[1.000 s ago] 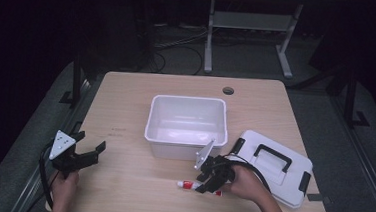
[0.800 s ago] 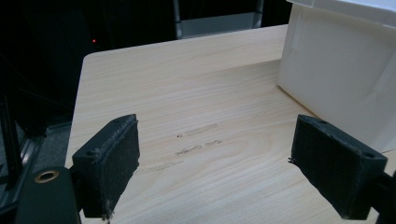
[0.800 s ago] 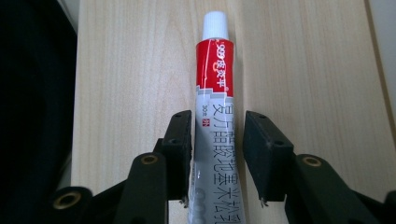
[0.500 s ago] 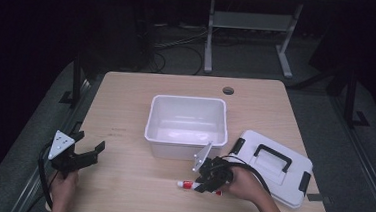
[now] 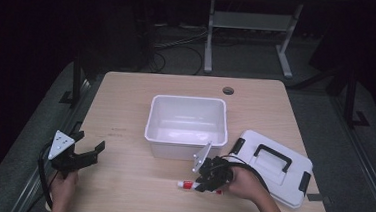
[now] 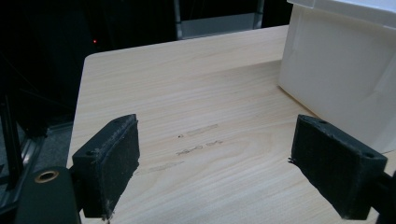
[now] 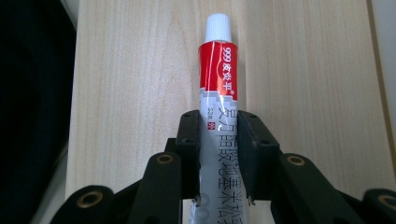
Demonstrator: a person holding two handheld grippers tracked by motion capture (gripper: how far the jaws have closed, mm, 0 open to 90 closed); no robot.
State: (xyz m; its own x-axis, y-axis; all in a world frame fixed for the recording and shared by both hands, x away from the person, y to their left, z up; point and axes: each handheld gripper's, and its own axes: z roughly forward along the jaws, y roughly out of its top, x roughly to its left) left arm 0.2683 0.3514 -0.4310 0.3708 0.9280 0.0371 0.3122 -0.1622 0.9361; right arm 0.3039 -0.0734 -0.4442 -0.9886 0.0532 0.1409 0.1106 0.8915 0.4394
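Now the right claw (image 7: 219, 154), its jaws just closing, grips a tube (image 7: 218, 74) lying on the pale wooden table (image 5: 126, 106). Left of it the left claw (image 6: 229, 172) gapes empty; a dark room lies beyond.

1. Here's the light wooden rectangular surface (image 5: 126, 96) with rounded corners, a small round cable hole (image 5: 228, 91) near its far edge.
2. Grey carpeted floor (image 5: 362, 163) lies around it, dim at the edges.
3. Beyond, a pale metal table frame (image 5: 247, 25) stands on the floor, black cables (image 5: 175, 42) coiled beside it.
4. The back of the room is in darkness.
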